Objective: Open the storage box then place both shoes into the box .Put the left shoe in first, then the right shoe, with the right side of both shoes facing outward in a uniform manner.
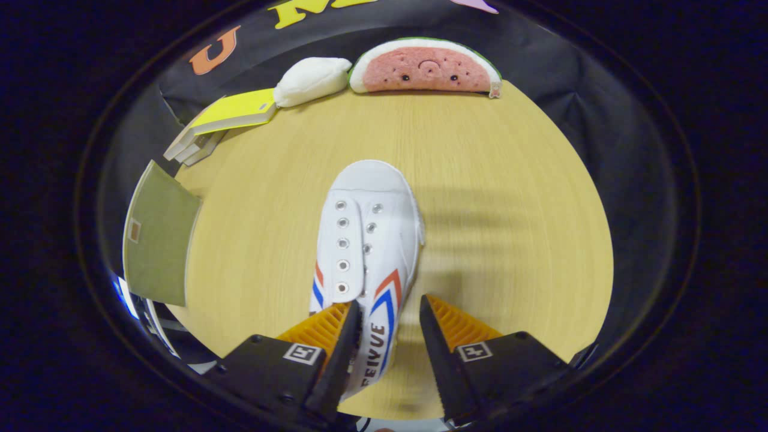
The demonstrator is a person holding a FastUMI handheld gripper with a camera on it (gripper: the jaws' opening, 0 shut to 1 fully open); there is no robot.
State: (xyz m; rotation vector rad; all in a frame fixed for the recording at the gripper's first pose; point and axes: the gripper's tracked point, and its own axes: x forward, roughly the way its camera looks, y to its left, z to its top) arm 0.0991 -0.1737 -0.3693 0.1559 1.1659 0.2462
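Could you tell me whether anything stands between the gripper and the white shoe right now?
Nothing visible does. The gripper is open around the heel end of the white shoe on the wooden table; one finger lies against its side, the other stands apart.

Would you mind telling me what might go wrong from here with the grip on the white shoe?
1. The hand-held gripper is open: the white shoe lies against one finger, with a gap to the other, so closing may push it sideways rather than clamp it.
2. The fingers sit at the heel end, so the toe may sag when lifted.
3. A swing forward could knock the watermelon cushion.
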